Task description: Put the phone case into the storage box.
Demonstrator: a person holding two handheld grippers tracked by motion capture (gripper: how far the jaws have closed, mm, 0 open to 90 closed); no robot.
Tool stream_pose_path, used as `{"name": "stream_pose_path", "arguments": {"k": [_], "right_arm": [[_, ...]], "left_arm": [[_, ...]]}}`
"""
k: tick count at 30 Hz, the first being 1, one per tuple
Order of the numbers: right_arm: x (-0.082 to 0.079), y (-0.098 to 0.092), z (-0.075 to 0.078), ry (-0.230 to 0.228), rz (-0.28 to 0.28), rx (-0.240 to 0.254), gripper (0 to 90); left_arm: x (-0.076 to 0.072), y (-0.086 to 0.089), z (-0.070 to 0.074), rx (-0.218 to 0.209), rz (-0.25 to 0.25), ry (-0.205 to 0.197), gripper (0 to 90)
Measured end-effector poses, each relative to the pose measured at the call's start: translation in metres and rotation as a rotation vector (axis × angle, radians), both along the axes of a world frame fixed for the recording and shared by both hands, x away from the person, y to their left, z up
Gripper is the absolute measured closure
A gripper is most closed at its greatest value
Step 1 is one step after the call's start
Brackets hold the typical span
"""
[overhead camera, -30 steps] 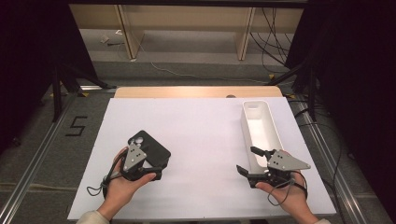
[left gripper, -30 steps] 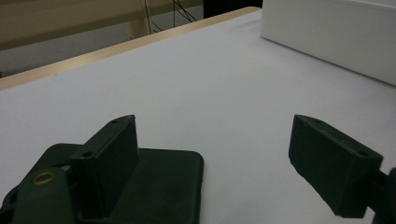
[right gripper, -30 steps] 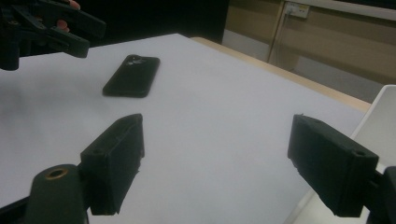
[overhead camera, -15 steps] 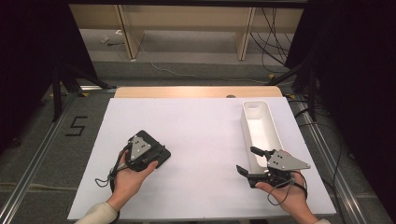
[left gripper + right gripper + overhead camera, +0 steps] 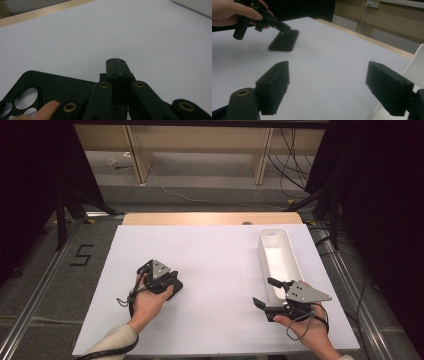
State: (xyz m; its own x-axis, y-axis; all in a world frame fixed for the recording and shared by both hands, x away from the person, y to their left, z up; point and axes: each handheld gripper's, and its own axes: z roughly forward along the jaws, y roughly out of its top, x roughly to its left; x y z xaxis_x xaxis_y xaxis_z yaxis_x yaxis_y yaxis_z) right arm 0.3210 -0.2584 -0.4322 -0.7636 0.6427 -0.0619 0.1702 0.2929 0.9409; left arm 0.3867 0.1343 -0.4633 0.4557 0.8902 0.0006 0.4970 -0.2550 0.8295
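In the left gripper view the left gripper (image 5: 117, 61) has its two black jaws pressed flat together at lower centre, nothing between them; they have just been closing. Their tip sits at the far edge of a black phone case (image 5: 50, 86), which lies flat at the lower left with its camera cut-outs showing, and a fingertip (image 5: 47, 110) rests beside those holes. In the high view the same gripper (image 5: 172, 279), held by the left hand (image 5: 150, 302), sits left of centre over the case (image 5: 175, 287) on the white table (image 5: 220, 260).

In the right gripper view the right gripper (image 5: 328, 86) holds its jaws wide apart at the bottom, with bare table between them. Farther off, at the upper left, the case (image 5: 284, 41) lies under the other gripper's tip. In the high view the right gripper (image 5: 263, 292), in the right hand (image 5: 305, 330), rests at the lower right, just beside the near end of a long white tray (image 5: 295, 262) that runs toward the upper right.
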Motion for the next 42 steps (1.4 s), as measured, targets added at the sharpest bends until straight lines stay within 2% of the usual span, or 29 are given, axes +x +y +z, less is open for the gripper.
{"name": "stream_pose_path", "arguments": {"k": [16, 24, 30, 42], "right_arm": [[0.0, 0.0, 0.0, 0.004, 0.006, -0.001, 20.2], [0.0, 0.0, -0.001, 0.006, 0.01, -0.003, 20.2], [0.0, 0.0, -0.001, 0.007, 0.013, -0.005, 20.1], [0.0, 0.0, -0.001, 0.009, 0.015, -0.006, 20.1]], "left_arm": [[0.027, -0.017, -0.015, 0.048, 0.029, 0.082, 90.0], [0.035, -0.026, -0.022, 0.069, 0.046, 0.124, 90.0], [0.038, -0.026, -0.026, 0.087, 0.049, 0.153, 89.9], [0.037, -0.026, -0.029, 0.093, 0.05, 0.164, 90.0]]}}
